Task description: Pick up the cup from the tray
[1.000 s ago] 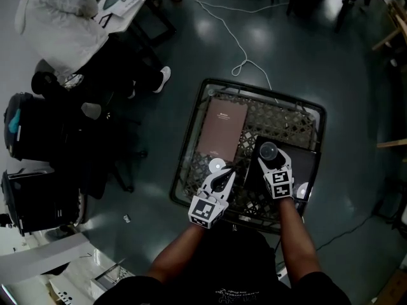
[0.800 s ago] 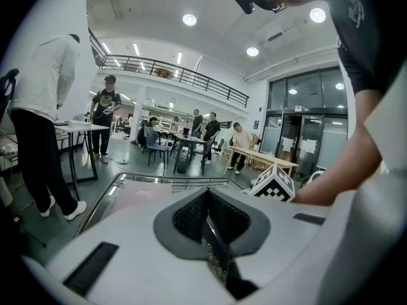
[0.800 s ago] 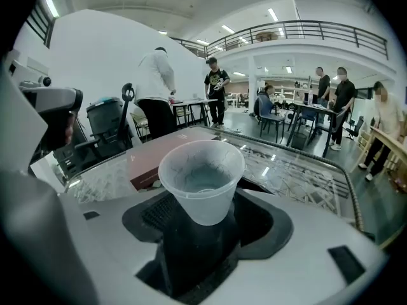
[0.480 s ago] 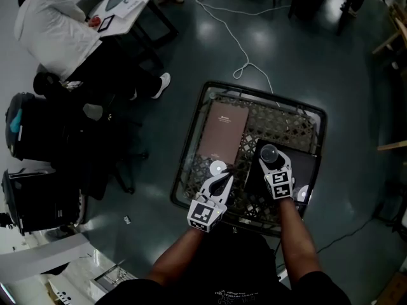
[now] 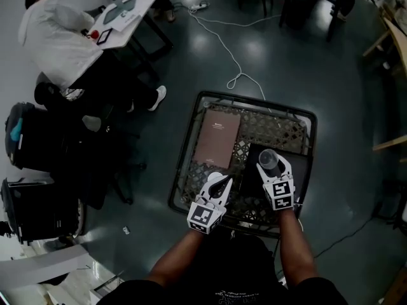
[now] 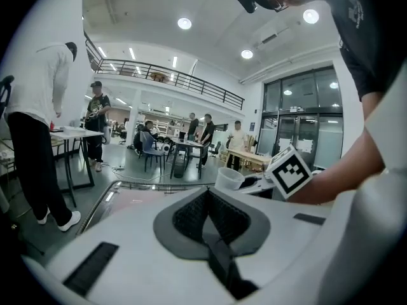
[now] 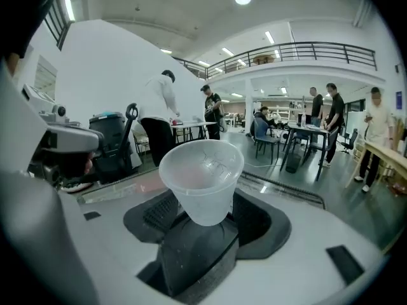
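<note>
A translucent plastic cup [image 7: 201, 180] stands upright between the jaws of my right gripper [image 7: 202, 216], which is shut on its lower part. From the head view, the cup [image 5: 268, 160] and right gripper [image 5: 272, 161] are over the black tray [image 5: 300, 165] in the right half of a wire basket [image 5: 254, 100]. My left gripper [image 5: 222, 181] is to the left over the basket's mesh, its fingers pressed together with nothing in them. In the left gripper view the shut left gripper [image 6: 208, 202] fills the foreground, and the cup [image 6: 229, 178] shows to the right.
A brown flat board [image 5: 217, 138] lies in the basket's left half. A white cable [image 5: 234, 46] runs across the floor beyond it. A person in white [image 5: 57, 33] leans at a table at the upper left, and dark bags and chairs [image 5: 38, 135] stand at the left.
The head camera has tipped, so the basket sits a little lower in view. Both grippers keep their places over it, the cup still in the right one. The person in white has shifted.
</note>
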Available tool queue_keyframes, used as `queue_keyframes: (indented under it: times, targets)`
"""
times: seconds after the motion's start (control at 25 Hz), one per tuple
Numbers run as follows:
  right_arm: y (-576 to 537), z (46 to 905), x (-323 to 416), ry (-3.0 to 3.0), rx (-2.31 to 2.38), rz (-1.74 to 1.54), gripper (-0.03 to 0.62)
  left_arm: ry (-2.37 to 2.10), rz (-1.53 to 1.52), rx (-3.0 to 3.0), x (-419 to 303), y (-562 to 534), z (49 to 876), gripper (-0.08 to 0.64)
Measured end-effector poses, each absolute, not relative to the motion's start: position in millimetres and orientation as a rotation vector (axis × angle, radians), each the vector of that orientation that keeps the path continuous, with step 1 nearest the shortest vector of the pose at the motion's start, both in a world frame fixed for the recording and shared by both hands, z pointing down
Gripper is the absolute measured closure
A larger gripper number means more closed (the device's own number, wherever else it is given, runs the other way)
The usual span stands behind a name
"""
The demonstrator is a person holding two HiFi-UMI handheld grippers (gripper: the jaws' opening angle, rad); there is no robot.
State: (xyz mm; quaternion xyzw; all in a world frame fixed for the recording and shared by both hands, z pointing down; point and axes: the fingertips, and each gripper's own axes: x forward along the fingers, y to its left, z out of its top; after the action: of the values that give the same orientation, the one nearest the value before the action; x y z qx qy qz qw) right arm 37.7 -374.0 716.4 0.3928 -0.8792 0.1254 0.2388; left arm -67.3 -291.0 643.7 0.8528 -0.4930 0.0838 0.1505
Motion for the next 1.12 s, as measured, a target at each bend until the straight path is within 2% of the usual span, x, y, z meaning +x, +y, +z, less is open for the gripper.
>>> queue_keyframes:
  times: [0.64, 1.12]
  targets:
    - [-310.3, 560.6, 95.8, -2.567, 1.376, 0.138, 0.316, -1.349, 0.147, 2.593, -24.5, -284.7, 584.1, 0.551]
    - [-270.8, 540.8, 146.1, -2.512, 1.573, 0.019, 0.324, -1.281, 0.108, 2.701, 16.8, -272.6, 554.4, 0.551]
